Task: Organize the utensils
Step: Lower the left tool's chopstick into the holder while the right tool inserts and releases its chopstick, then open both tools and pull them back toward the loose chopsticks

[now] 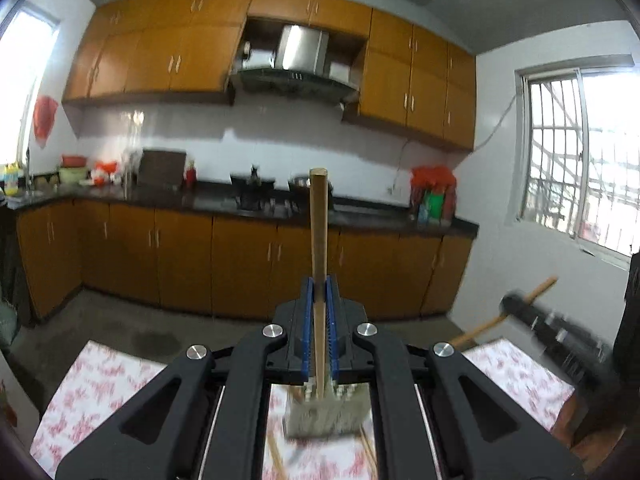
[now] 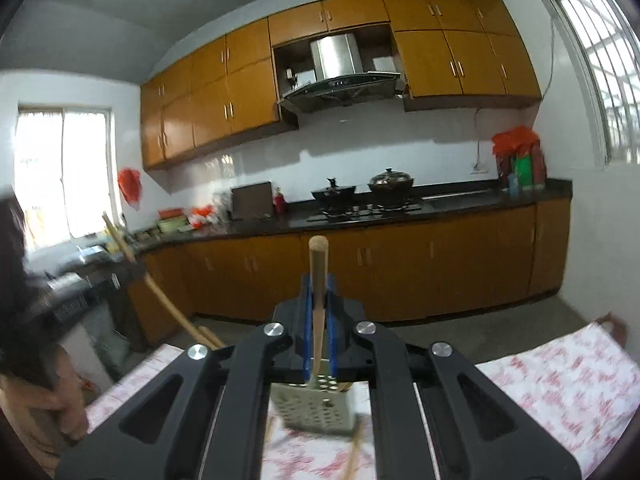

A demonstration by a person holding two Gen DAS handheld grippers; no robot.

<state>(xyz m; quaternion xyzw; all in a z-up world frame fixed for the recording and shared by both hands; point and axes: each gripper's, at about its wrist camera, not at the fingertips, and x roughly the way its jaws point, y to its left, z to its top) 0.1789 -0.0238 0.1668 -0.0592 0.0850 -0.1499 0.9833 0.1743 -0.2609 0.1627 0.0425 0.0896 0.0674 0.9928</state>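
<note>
The left gripper (image 1: 319, 296) was clamped on a pale wooden chopstick (image 1: 319, 236), its blue pads tight against the shaft. The stick stood nearly upright between the pads, its blunt squared end rising well above them. The right gripper (image 2: 319, 300) pinched a second chopstick (image 2: 318, 276) the same way, the stick leaning a little and its top end rounded and light brown.

Below each gripper, seen through the gap in its frame, stood a perforated metal holder (image 2: 316, 408) on the tabletop (image 2: 560, 384), which wore a white cloth printed with red flowers. More chopsticks (image 2: 354, 452) lay loose on the cloth beside the holder, blurred. In the left view the right gripper (image 1: 560, 328) showed at the right edge as a dark blurred shape with its stick poking through; in the right view the left gripper's stick (image 2: 160, 292) slanted across the left side.

Beyond the far tabletop edge lay bare grey floor (image 1: 120, 320), then a run of orange cabinets (image 2: 440, 264) under a dark counter carrying two lidded pots (image 2: 390, 184). Both grippers hung above the cloth with open room ahead. A person's arm (image 2: 36, 408) filled the lower left of the right view.
</note>
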